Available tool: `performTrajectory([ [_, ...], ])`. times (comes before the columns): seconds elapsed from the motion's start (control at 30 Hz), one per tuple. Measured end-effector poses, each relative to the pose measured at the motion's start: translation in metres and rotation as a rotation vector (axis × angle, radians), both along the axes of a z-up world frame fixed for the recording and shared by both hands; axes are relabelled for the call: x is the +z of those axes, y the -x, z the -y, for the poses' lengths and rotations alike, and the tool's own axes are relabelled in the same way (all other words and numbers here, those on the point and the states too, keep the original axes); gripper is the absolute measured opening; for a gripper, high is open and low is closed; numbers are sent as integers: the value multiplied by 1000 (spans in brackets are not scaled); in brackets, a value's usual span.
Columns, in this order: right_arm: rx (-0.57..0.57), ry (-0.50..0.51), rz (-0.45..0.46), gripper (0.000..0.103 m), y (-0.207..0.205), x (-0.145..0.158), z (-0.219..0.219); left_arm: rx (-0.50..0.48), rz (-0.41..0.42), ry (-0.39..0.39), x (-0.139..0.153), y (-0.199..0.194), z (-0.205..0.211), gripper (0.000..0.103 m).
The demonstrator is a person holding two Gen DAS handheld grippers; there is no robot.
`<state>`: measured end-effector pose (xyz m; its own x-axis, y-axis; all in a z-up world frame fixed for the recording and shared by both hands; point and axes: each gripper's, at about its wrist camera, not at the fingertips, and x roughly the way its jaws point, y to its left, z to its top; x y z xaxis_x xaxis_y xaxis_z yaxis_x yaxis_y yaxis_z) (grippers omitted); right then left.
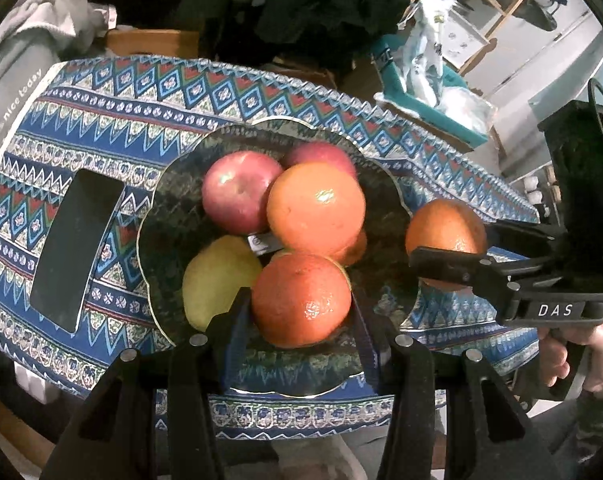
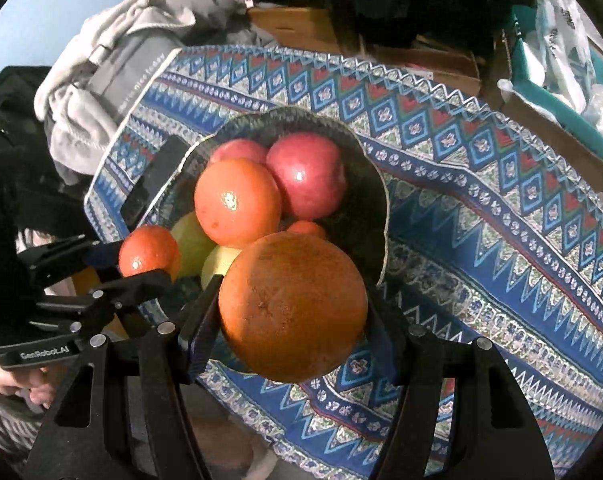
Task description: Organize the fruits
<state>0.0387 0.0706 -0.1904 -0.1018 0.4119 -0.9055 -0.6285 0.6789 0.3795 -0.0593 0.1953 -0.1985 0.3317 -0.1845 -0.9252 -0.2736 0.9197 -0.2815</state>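
An orange (image 1: 300, 300) is clamped in the left gripper (image 1: 299, 312) above the bowl's (image 1: 169, 200) near rim; a second orange (image 2: 293, 306) is clamped in the right gripper (image 2: 295, 320) beside the bowl. Each should be lowered into a gap before release, lest the pile be disturbed.

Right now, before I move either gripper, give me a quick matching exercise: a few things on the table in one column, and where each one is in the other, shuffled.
Things:
1. left gripper
2. right gripper
3. phone
4. pear

Places:
A. lying flat on the patterned cloth, beside the bowl
B. shut on the smaller orange over the bowl's near edge
C. in the bowl, beneath other fruit
D. shut on the larger orange at the bowl's edge

Pairs: 1-B, 2-D, 3-A, 4-C
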Motion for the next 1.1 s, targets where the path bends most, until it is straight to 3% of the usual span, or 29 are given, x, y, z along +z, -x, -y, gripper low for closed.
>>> performTrajectory([
  [0.2,7,25,-23,66,3,-13,-8,-11,-45,32,-14,3,6,49],
  [0.43,-22,20,-24,66,-2,-15,-5,-11,-63,15,-17,6,11,50],
  [0.63,-37,10,13,66,-5,0,0,-8,-59,-6,-12,5,12,61],
  [1.1,-65,0,211,70,9,71,27,-3,46,-42,38,13,16,70],
])
